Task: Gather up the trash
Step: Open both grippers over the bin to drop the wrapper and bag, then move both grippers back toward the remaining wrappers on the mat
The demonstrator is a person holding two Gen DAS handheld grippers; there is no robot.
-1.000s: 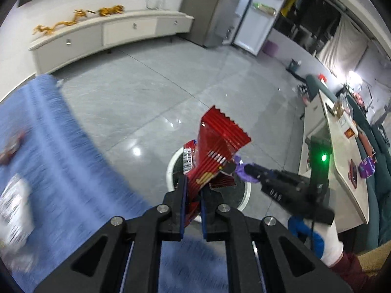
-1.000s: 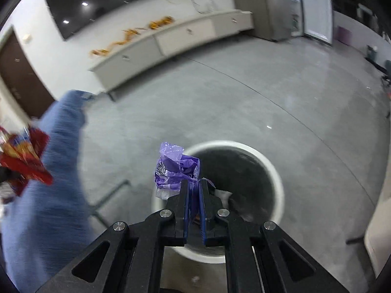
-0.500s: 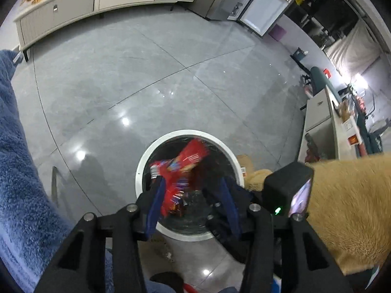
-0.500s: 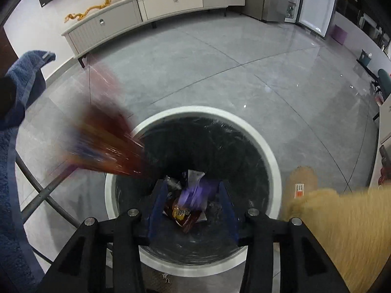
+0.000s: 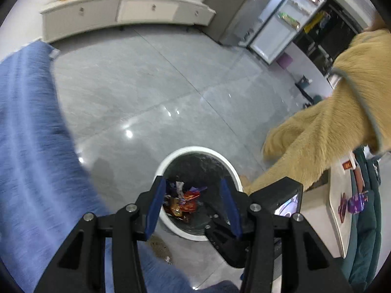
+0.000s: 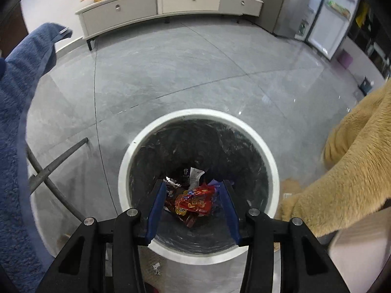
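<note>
A round white-rimmed trash bin (image 5: 171, 157) (image 6: 136, 136) with a black liner stands on the grey floor below both grippers. At its bottom lie the red snack wrapper (image 6: 195, 201) (image 5: 188, 199), a purple wrapper (image 6: 213, 182) and other crumpled wrappers. My left gripper (image 5: 193, 185) hangs open above the bin with nothing between its blue-padded fingers. My right gripper (image 6: 193, 186) is open too, directly over the bin's mouth, with nothing in it. The black body of the right gripper (image 5: 276, 202) shows at the lower right of the left wrist view.
A blue fuzzy cloth (image 5: 29, 146) (image 6: 17, 112) covers the left side. A tan fuzzy sleeve (image 5: 330, 122) (image 6: 354, 171) reaches in from the right. A long white cabinet (image 6: 168, 2) lines the far wall, a fridge (image 5: 281, 26) stands at the back right, and a grey metal frame (image 6: 56, 156) stands left of the bin.
Both grippers were shut on wrappers, the left on the red one and the right on the purple one. Both opened over the bin and the wrappers fell in.
</note>
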